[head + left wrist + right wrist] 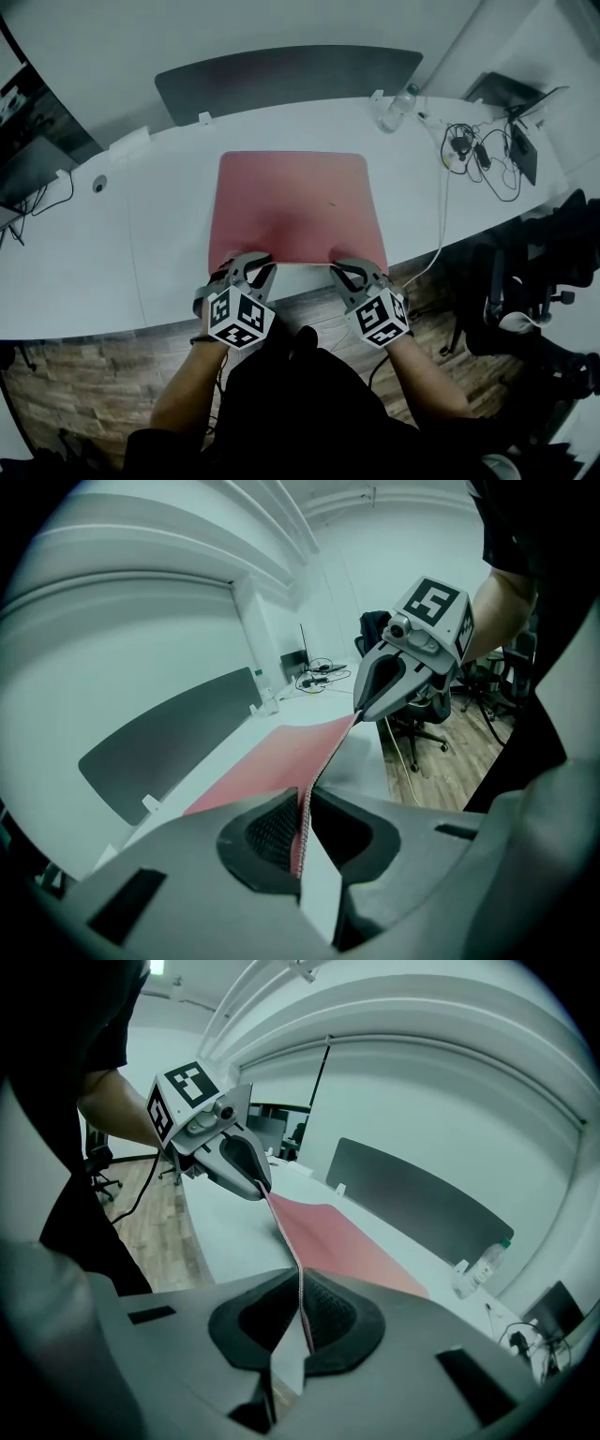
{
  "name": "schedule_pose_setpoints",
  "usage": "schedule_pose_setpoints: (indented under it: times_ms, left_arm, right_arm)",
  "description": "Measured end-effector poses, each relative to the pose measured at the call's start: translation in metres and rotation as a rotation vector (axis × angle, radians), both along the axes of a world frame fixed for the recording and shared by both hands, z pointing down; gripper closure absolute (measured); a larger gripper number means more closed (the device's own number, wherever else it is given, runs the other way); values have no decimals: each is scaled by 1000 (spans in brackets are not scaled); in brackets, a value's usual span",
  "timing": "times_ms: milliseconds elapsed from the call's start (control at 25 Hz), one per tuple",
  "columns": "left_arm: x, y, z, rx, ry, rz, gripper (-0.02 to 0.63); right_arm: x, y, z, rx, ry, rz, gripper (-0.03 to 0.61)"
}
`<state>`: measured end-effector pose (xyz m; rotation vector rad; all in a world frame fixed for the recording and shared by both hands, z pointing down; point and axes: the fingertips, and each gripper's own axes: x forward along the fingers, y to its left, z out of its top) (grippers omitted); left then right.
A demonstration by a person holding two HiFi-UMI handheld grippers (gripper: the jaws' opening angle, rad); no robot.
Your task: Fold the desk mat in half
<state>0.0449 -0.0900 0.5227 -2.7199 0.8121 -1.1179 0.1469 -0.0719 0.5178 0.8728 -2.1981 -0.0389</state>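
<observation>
Two pinches | left gripper [251,260], right gripper [352,269] clamp desk mat [292,202] edge | near corners hidden

The head view looks from above the person steeply down on the white desk [112,272], far enough off to take in the whole red desk mat [291,202], with the left gripper [251,262] and right gripper [352,272] at bottom centre; the left gripper view sits close behind its own jaws and faces along the mat's near edge toward the right gripper, office chairs [422,726] beyond; the right gripper view, equally close, faces the opposite way along that edge toward the left gripper; all three share the mat, the desk and the dark divider panel [281,80]; the head and right gripper views also share the water bottle [397,108]
</observation>
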Motion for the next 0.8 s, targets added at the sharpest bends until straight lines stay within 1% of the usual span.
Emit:
schedule_pose_setpoints:
  times_ms: [240, 320, 440, 560, 640, 720, 800]
  left_arm:
    - [18, 35, 0, -58, -5, -43, 566]
    - [24, 50, 1, -71, -6, -56, 568]
    - [30, 64, -1, -82, 9, -74, 568]
    - [30, 65, -5, -30, -5, -97, 561]
    - [27, 58, -10, 10, -5, -131, 547]
    - [19, 51, -12, 23, 0, -163, 541]
    - [11, 43, -10, 23, -19, -172, 540]
  right_arm:
    - [19, 29, 2, -37, -85, -19, 563]
    - [26, 41, 1, -41, -91, -31, 563]
    - [33, 53, -4, -18, -76, -73, 563]
    - [35, 54, -8, 16, -50, -104, 563]
    - [38, 48, -12, 29, -45, -101, 563]
    - [39, 38, -17, 34, -42, -98, 563]
    - [36, 27, -21, 42, -30, -110, 563]
